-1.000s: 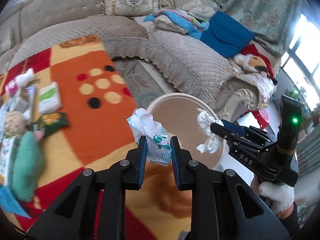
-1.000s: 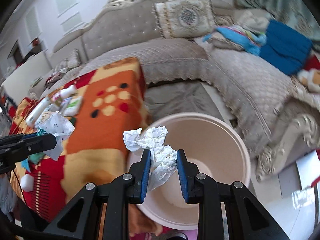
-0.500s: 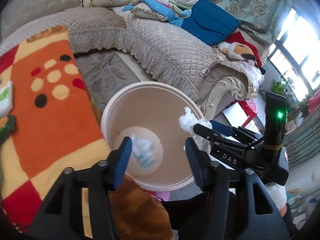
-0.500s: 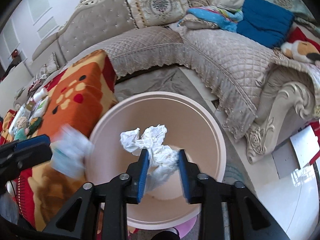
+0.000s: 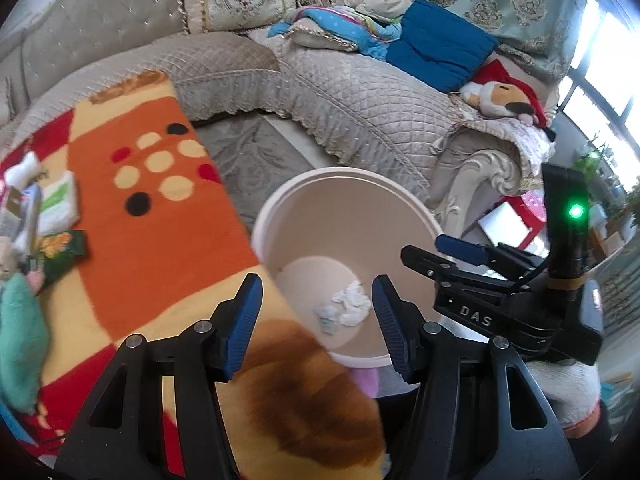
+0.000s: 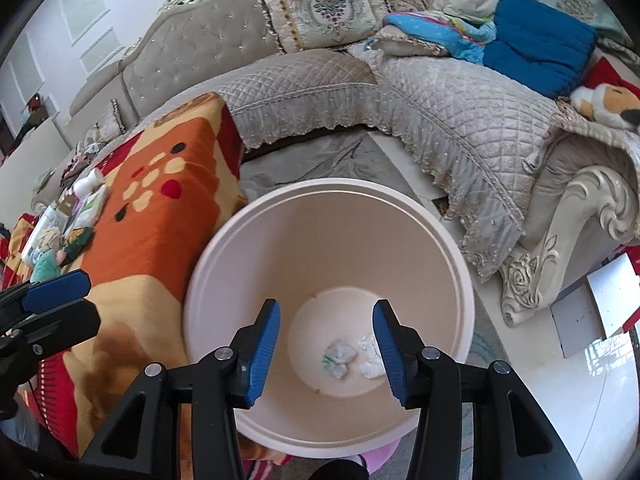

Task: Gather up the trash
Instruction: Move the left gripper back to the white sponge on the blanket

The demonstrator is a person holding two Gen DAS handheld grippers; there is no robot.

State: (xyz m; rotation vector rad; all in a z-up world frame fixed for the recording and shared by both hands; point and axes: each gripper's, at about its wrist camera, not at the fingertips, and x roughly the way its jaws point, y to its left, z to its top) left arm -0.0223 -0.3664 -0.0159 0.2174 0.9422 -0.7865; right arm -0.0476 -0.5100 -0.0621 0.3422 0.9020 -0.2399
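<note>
Over pink bin [image 6: 404,240]: right gripper [image 6: 326,340] hovers above mouth, jaws just opened, nothing between pads; white tissue wad [image 6: 370,356] and printed wrapper [image 6: 338,358] lie side by side on bin floor, dropped where they belong. Left gripper [image 5: 316,320] at bin's left rim, jaws apart, empty. More litter left on orange blanket [image 5: 160,216]: packets [image 5: 56,204], green wrapper [image 5: 60,248]. Bin stands close against blanket edge, sofa [image 6: 440,92] behind; nothing blocks reach back.
</note>
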